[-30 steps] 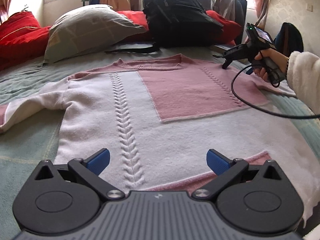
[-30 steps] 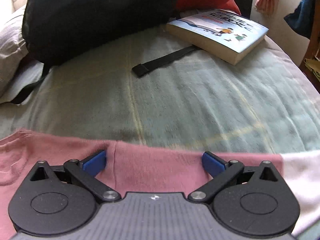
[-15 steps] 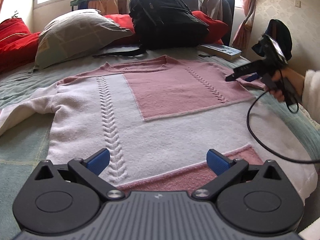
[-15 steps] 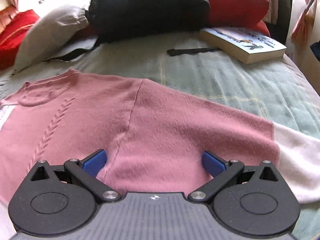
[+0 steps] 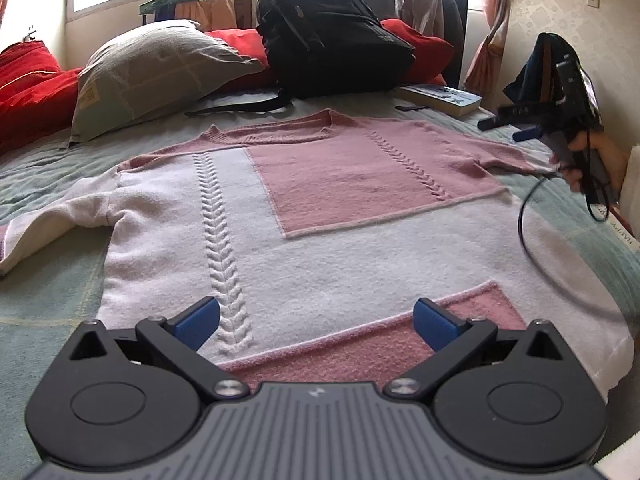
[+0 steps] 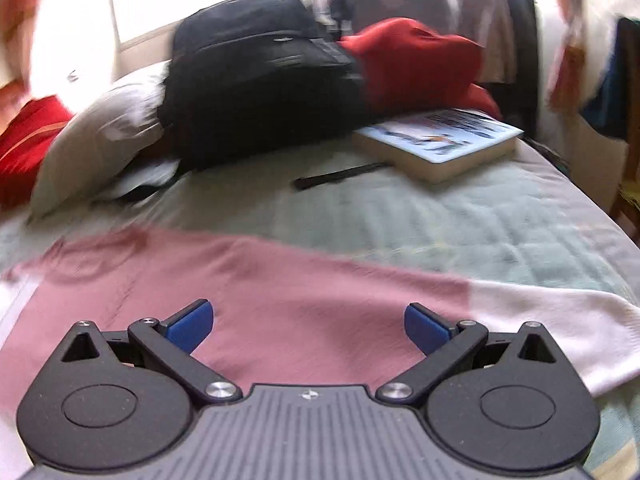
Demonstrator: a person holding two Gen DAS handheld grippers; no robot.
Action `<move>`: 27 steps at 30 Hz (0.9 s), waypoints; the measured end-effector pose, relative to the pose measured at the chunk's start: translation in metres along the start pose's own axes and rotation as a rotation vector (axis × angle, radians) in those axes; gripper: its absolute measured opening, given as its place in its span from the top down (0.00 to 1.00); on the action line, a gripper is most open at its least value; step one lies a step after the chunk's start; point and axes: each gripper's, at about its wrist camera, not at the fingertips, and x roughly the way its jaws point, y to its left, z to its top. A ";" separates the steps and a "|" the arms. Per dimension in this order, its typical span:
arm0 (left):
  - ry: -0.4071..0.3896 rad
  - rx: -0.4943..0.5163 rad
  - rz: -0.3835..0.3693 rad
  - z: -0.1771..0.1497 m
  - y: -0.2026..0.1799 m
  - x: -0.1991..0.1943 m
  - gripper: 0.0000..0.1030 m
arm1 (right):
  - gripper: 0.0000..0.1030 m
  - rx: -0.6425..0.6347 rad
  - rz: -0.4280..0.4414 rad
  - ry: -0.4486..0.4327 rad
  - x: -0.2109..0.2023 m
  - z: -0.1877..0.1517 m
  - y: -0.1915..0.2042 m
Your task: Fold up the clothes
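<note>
A pink and white knit sweater [image 5: 320,216] lies flat, front up, on the green bedspread [image 5: 44,320], neckline toward the far pillows. My left gripper [image 5: 316,322] hovers open over the sweater's hem, nothing between its blue pads. In the left wrist view my right gripper [image 5: 516,126] is held by a hand at the far right, beside the pink right sleeve. From its own camera the right gripper [image 6: 306,326] is open above that sleeve [image 6: 320,300], whose white cuff [image 6: 560,328] lies to the right.
A black backpack [image 5: 328,36], a grey pillow [image 5: 156,68] and red cushions [image 5: 28,84] crowd the head of the bed. A thick book [image 6: 440,140] and a black strap [image 6: 340,176] lie past the right sleeve. The bed's right edge [image 6: 600,208] is close by.
My right gripper has pulled back from the shoulder toward the bed's right edge and lifted. The left gripper has drawn back toward the hem, showing more of the sweater.
</note>
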 end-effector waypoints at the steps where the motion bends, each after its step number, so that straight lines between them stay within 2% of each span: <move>1: 0.002 0.004 -0.003 0.000 -0.001 0.000 0.01 | 0.00 0.023 -0.008 0.008 0.006 0.002 -0.008; 4: 0.007 0.017 -0.010 -0.001 -0.005 0.001 0.01 | 0.00 0.104 -0.036 0.083 0.026 -0.008 -0.032; 9: 0.030 0.015 -0.004 -0.004 -0.003 0.007 0.01 | 0.00 0.057 -0.034 0.073 0.010 -0.045 -0.037; 11: 0.036 0.013 0.002 -0.004 -0.002 0.009 0.01 | 0.00 0.064 -0.020 0.108 0.003 -0.035 -0.039; 16: 0.034 0.016 0.000 -0.003 -0.005 0.009 0.01 | 0.00 0.201 0.085 0.091 0.005 0.014 -0.046; 20: 0.036 0.031 0.001 -0.001 -0.010 0.010 0.01 | 0.00 0.300 0.185 0.146 0.040 0.043 -0.043; 23: 0.040 0.034 0.004 0.000 -0.011 0.012 0.01 | 0.00 0.344 0.232 0.201 0.066 0.044 -0.041; 27: 0.058 0.027 0.012 -0.001 -0.009 0.018 0.01 | 0.00 0.329 0.206 0.225 0.076 0.032 -0.046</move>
